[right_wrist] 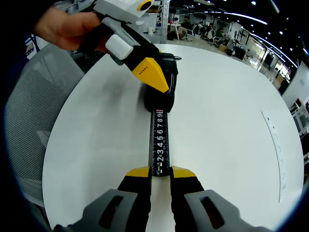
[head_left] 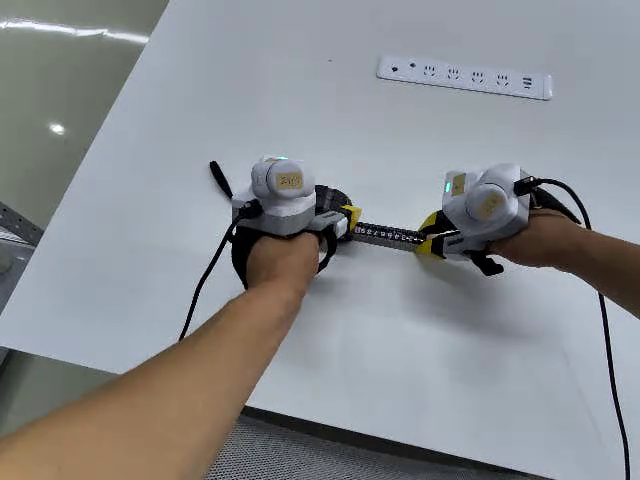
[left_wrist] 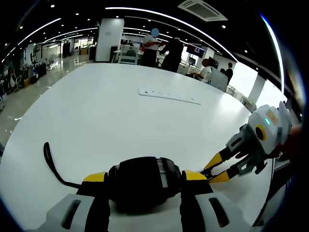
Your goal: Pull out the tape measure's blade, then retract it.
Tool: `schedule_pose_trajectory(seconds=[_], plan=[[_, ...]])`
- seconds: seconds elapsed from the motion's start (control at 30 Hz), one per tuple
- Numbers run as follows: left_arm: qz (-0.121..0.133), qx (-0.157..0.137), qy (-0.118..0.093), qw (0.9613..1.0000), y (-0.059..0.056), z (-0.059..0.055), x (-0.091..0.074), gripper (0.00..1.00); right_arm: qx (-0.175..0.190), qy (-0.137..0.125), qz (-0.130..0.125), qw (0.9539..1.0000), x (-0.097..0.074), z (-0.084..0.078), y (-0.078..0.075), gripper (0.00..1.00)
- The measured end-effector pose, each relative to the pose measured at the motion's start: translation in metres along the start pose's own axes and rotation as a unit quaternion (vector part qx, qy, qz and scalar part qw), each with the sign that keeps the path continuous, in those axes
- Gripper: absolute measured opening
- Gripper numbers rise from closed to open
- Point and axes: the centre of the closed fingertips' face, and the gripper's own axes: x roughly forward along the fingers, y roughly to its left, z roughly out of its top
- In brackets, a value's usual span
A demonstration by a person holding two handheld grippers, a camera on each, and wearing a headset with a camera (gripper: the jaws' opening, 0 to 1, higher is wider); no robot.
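Note:
A black tape measure case (left_wrist: 144,182) sits on the white table, clamped between the yellow-tipped fingers of my left gripper (left_wrist: 145,176). In the head view the left gripper (head_left: 335,222) covers most of the case (head_left: 335,200). The dark numbered blade (right_wrist: 160,142) runs a short way out of the case (right_wrist: 161,84) to my right gripper (right_wrist: 160,171), which is shut on the blade's end. In the head view the blade (head_left: 388,236) spans the gap to the right gripper (head_left: 430,240). The case's black wrist strap (left_wrist: 50,164) trails left.
A white power strip (head_left: 463,77) lies at the far side of the table (head_left: 400,340). Black cables (head_left: 205,280) trail from both grippers toward the near edge. People stand beyond the table in the left gripper view.

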Motion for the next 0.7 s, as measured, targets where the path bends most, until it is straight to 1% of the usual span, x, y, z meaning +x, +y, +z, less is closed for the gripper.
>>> schedule_pose_trajectory(seconds=[0.23, 0.6, 0.7], plan=[[-0.003, -0.001, 0.000, 1.0000, 0.000, 0.000, 0.000, 0.55, -0.002, -0.001, 0.002, 1.0000, 0.001, 0.004, 0.000, 0.11], [-0.004, -0.002, 0.001, 1.0000, 0.001, 0.000, -0.001, 0.55, -0.006, -0.008, 0.005, 0.9999, 0.008, 0.016, -0.001, 0.11], [-0.004, 0.001, 0.001, 1.0000, 0.001, 0.001, -0.001, 0.55, -0.006, -0.010, 0.004, 0.9999, 0.011, 0.020, -0.002, 0.11]])
